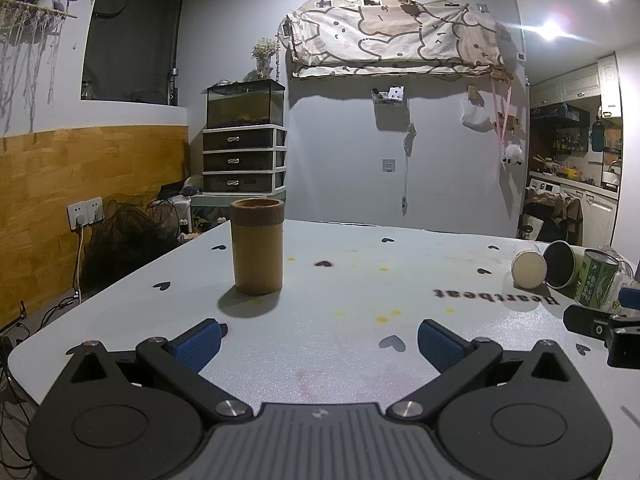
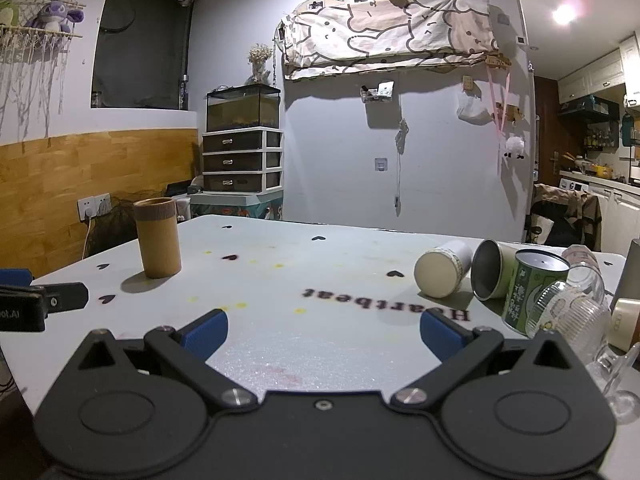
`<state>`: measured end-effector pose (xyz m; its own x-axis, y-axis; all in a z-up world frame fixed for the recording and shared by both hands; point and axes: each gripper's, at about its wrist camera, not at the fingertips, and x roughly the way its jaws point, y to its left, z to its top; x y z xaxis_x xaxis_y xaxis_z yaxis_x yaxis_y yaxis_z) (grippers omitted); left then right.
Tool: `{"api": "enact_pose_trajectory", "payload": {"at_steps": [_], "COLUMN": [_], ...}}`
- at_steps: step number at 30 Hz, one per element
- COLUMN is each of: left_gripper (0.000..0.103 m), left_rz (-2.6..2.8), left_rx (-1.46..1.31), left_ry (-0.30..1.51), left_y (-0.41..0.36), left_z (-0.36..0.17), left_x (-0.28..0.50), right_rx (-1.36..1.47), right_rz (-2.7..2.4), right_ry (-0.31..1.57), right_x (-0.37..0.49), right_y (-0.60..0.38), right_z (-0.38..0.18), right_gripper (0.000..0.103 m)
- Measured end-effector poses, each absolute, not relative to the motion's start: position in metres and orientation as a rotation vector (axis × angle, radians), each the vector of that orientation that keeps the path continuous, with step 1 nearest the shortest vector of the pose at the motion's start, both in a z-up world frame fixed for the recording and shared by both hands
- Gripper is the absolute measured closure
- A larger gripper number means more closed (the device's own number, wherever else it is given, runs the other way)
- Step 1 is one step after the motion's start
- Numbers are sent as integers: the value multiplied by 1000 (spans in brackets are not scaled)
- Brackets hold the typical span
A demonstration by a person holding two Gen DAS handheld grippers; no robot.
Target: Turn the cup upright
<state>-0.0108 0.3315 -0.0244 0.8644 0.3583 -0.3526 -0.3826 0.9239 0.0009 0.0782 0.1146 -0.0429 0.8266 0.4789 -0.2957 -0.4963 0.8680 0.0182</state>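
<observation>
A tan bamboo cup (image 1: 257, 246) stands upright on the white table (image 1: 340, 360), ahead and left of my left gripper (image 1: 318, 342), which is open and empty. The cup also shows in the right wrist view (image 2: 157, 237) at the far left. My right gripper (image 2: 323, 334) is open and empty, low over the table. A white cup (image 2: 440, 270) and a green-rimmed cup (image 2: 490, 274) with its dark mouth facing me lie on their sides at the right. The same two cups show in the left wrist view, white (image 1: 529, 268) and green (image 1: 560, 264).
A green printed can (image 2: 532, 292) stands by the lying cups, with clear glass cups (image 2: 568, 312) and a tape roll (image 2: 624, 322) at the right edge. The other gripper shows at the right edge of the left wrist view (image 1: 600, 330) and at the left edge of the right wrist view (image 2: 36, 304).
</observation>
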Motion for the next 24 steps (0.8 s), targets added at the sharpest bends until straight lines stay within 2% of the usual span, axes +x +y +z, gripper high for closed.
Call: {"api": "enact_pose_trajectory", "payload": {"at_steps": [24], "left_gripper": [0], "left_rz": [384], "left_rx": [-66], "left_ry": [359], "left_y": [329], "left_z": [-27], "left_x": [-10], "right_rx": [-63], "right_rz": [518], "right_ry": [297], "right_x": [78], "right_y": [115], "right_z": [-43], "right_gripper": [0]}}
